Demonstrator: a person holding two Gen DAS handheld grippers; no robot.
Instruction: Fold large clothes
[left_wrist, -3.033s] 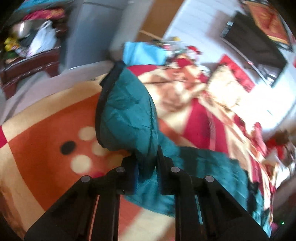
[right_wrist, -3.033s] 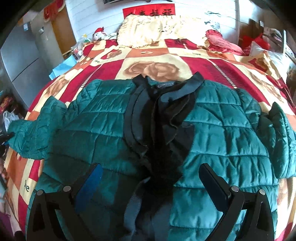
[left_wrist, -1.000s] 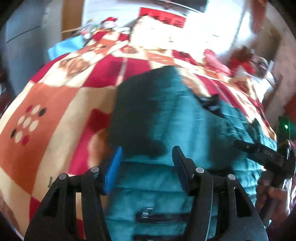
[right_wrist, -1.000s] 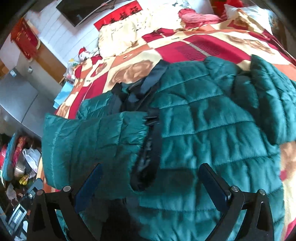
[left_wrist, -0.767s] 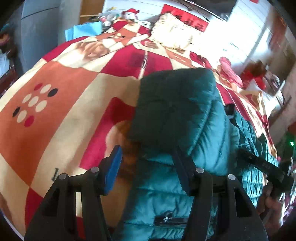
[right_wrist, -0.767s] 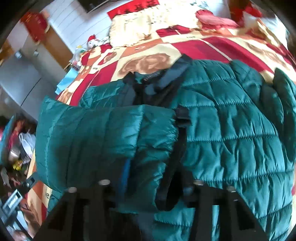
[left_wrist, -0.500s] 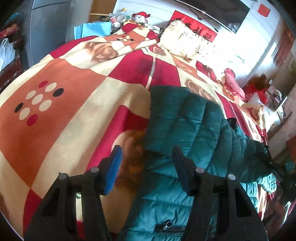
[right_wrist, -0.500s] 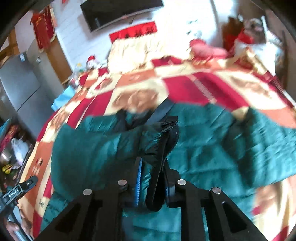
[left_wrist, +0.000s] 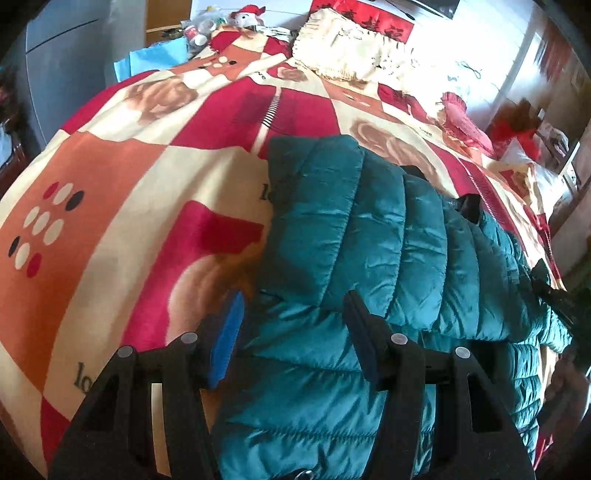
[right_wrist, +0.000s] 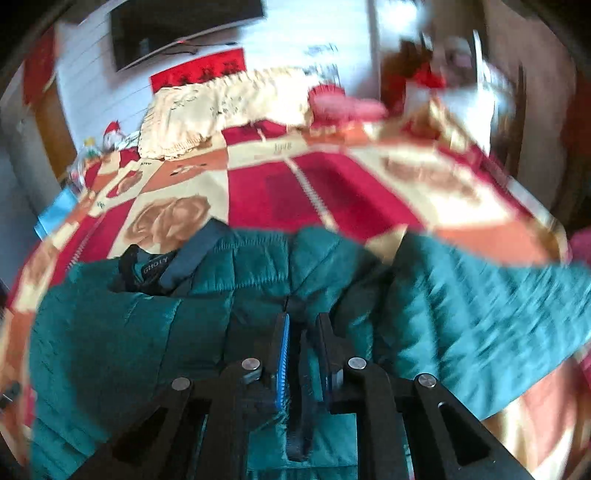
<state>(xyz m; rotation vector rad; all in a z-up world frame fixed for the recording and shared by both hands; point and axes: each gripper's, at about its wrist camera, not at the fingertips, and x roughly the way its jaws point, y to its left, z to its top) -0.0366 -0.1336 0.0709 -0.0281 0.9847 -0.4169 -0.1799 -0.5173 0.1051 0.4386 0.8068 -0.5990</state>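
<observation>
Teal puffer jacket (left_wrist: 369, 240) on bed (left_wrist: 110, 177), near-edge sleeve folded across; right gripper (right_wrist: 302, 332) clamped on front edge, left gripper (left_wrist: 291, 314) half-open, empty; remaining folds pending.

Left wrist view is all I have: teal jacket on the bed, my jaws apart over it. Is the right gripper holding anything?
Observer: Yes. The right gripper is shut on a fold of the jacket; its jaws have just been closing on it.
Operator: Which part is it?
Observer: A dark edge strip runs between the pads, like the zipper front; blur hides more.
Operator: Is the collar visible there?
Observer: Yes, the dark collar with its label lies open, up and left of that gripper.
</observation>
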